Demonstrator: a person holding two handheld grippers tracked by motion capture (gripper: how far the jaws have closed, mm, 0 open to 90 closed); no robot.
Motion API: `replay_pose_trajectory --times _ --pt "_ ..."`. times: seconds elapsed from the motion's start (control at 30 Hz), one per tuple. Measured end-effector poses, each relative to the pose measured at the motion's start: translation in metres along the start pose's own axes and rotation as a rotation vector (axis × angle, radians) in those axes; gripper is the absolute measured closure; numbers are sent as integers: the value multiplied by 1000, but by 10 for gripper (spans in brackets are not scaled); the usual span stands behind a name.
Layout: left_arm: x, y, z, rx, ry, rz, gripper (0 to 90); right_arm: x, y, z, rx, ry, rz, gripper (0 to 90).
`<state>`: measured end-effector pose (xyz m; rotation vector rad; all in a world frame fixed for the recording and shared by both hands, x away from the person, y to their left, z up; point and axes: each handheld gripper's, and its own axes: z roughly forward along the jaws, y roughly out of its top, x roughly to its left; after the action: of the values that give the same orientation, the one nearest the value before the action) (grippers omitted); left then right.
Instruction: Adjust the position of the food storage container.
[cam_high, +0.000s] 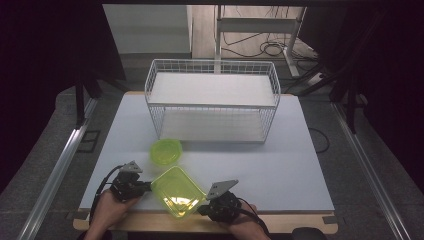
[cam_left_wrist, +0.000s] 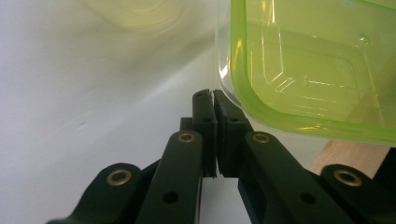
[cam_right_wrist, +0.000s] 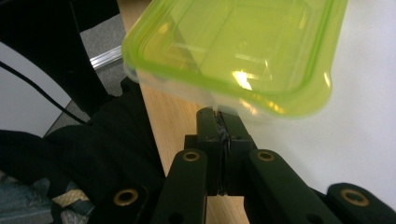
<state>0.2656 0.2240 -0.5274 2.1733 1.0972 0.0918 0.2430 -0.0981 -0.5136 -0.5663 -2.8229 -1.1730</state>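
A rectangular container (cam_high: 177, 192) with a lime-green lid and a clear body hangs tilted over the table's near edge, between my two grippers. My left gripper (cam_high: 148, 186) is at its left corner. In the left gripper view the jaws (cam_left_wrist: 214, 95) are pressed together on the thin clear rim of the container (cam_left_wrist: 303, 70). My right gripper (cam_high: 202, 207) is at its near right side. In the right gripper view the jaws (cam_right_wrist: 218, 113) are shut on the clear flange under the lid (cam_right_wrist: 233, 46).
A small round green tub (cam_high: 166, 151) sits on the white table (cam_high: 280, 160) just beyond the container and shows blurred in the left gripper view (cam_left_wrist: 135, 11). A white two-level wire rack (cam_high: 212, 106) stands at the back. A wooden strip (cam_high: 150, 222) runs along the table's near edge.
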Motion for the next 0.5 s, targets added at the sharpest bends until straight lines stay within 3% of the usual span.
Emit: replay_pose_trajectory --times 0.5 --pt "-18 13 19 15 -53 34 882 -30 -12 -23 -20 -90 69 865"
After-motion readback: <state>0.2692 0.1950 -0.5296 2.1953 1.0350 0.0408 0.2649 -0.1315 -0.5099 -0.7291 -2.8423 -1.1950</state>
